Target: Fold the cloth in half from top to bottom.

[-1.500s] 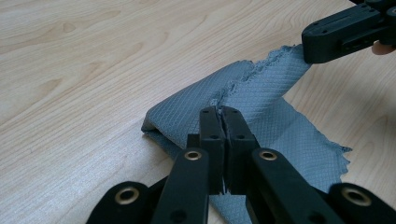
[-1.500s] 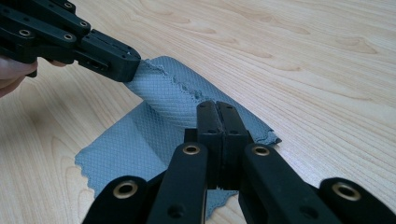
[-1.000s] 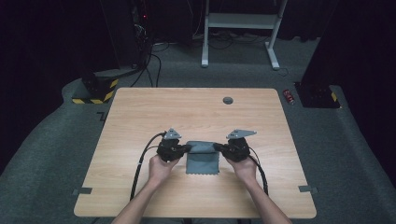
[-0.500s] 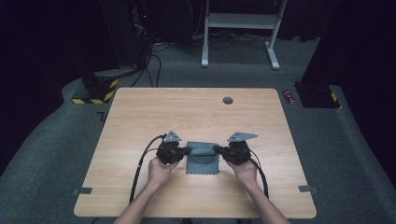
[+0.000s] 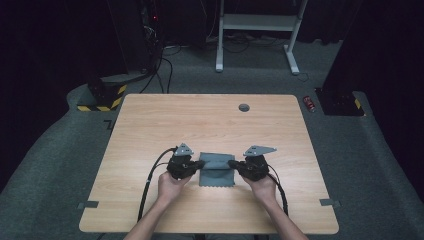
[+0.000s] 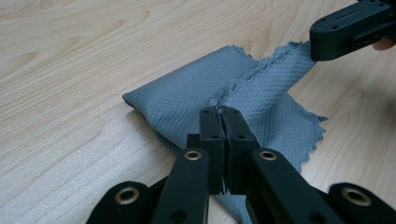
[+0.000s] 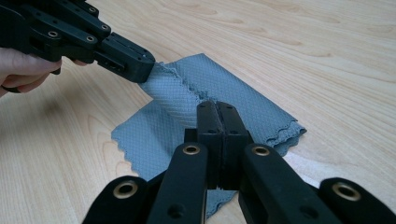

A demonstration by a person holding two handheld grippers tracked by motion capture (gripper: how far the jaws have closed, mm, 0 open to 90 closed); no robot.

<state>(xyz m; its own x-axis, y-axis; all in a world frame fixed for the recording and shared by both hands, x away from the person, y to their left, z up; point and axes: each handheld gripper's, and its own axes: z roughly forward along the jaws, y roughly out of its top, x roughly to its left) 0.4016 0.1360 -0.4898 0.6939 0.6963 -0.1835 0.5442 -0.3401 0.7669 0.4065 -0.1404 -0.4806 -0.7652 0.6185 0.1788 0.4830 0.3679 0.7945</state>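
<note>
A grey-blue waffle-weave cloth (image 5: pixel 216 172) lies on the wooden table (image 5: pixel 150 130), near its front middle. My left gripper (image 5: pixel 201 164) is shut on the cloth's left edge and my right gripper (image 5: pixel 232 163) on its right edge. In the left gripper view the black jaws (image 6: pixel 219 111) pinch a raised fold of the cloth (image 6: pixel 187 95), with the right gripper (image 6: pixel 320 46) clamped on the far corner. In the right gripper view the jaws (image 7: pixel 216 106) pinch the cloth (image 7: pixel 243 100), and the left gripper (image 7: pixel 140 65) holds the opposite corner. The held edge is lifted between them; the rest rests flat.
A round cable hole (image 5: pixel 244 107) sits near the table's far edge. Grey tape tabs (image 5: pixel 88 205) mark the front corners. On the floor beyond are a red can (image 5: pixel 310 103), a white desk frame (image 5: pixel 260 30) and a yellow-black striped block (image 5: pixel 102 97).
</note>
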